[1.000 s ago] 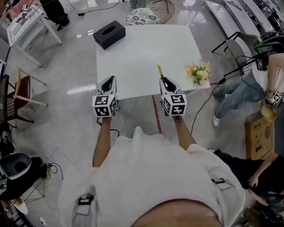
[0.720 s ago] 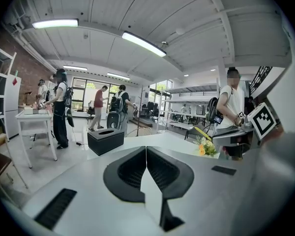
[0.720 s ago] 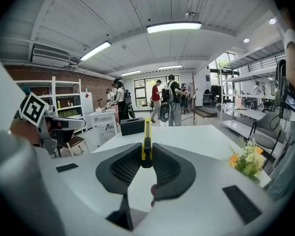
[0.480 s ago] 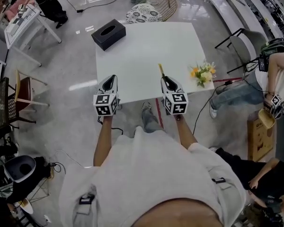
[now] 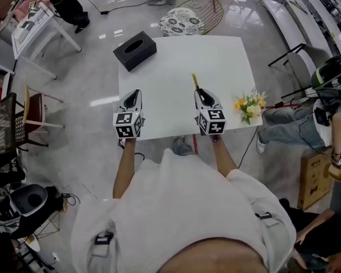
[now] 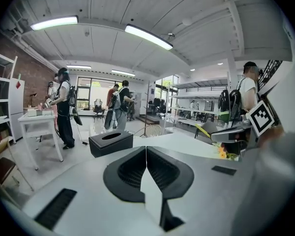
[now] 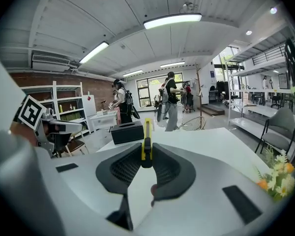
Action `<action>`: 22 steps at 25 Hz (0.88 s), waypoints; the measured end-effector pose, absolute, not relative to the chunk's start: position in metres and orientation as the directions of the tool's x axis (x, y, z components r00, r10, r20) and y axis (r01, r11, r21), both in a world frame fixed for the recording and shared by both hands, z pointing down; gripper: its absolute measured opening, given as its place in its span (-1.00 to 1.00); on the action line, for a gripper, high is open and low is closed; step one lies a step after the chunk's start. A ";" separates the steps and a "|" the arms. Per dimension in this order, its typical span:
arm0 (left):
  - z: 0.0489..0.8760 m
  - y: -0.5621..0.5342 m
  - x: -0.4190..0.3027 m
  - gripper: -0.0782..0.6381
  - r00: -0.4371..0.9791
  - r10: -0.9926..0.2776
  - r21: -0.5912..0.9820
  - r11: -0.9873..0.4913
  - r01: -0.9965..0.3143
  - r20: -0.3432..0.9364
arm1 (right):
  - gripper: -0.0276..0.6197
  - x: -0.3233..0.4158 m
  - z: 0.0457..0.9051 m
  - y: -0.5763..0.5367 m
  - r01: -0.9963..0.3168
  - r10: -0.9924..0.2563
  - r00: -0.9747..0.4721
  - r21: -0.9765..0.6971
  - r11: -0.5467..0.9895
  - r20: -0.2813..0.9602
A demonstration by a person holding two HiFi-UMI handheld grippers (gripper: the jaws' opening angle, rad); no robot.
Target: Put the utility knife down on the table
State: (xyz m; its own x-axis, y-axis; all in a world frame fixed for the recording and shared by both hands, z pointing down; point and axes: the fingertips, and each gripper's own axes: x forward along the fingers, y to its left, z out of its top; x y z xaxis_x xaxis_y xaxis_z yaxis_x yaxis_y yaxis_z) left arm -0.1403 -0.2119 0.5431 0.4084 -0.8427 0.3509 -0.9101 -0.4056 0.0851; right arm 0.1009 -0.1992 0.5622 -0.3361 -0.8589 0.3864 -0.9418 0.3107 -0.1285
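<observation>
Still utility knife (image 7: 147, 142) in right gripper (image 5: 200, 93); table (image 5: 170, 61) nearer.

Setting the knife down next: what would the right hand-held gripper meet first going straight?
Its utility knife leads over bare table; the black box sits left of that line. Looks free, depth unclear.

Floor: glossy grey floor (image 5: 91, 90), catching glare.
Furniture: white square table (image 5: 176, 67); beyond it, seemingly a round wire-frame chair (image 5: 182, 23).
Light: long ceiling strip lights (image 6: 147, 36), on.
Walls: red brick wall (image 6: 32, 77); tall windows (image 6: 88, 90) far off.
</observation>
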 end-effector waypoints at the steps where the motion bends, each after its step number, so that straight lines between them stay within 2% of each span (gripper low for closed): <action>1: 0.542 -0.217 -0.139 -0.72 0.400 -0.846 0.082 -0.398 -0.914 0.353 | -0.65 0.102 0.561 -0.207 -0.939 -0.856 -0.344 -0.130 0.318 0.385; 22: 0.549 -0.299 -0.132 -0.72 0.274 -0.866 0.047 -0.280 -0.959 0.419 | -0.65 0.104 0.579 -0.320 -0.879 -0.773 -0.477 -0.204 0.431 0.418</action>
State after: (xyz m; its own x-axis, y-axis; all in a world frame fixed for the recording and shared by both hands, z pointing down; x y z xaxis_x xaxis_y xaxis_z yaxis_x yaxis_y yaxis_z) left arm -0.1323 -0.2990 0.5489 0.2736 -0.8659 0.4187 -0.9588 -0.2803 0.0468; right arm 0.1037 -0.3205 0.5789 -0.4766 -0.7732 0.4184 -0.8788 0.4313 -0.2039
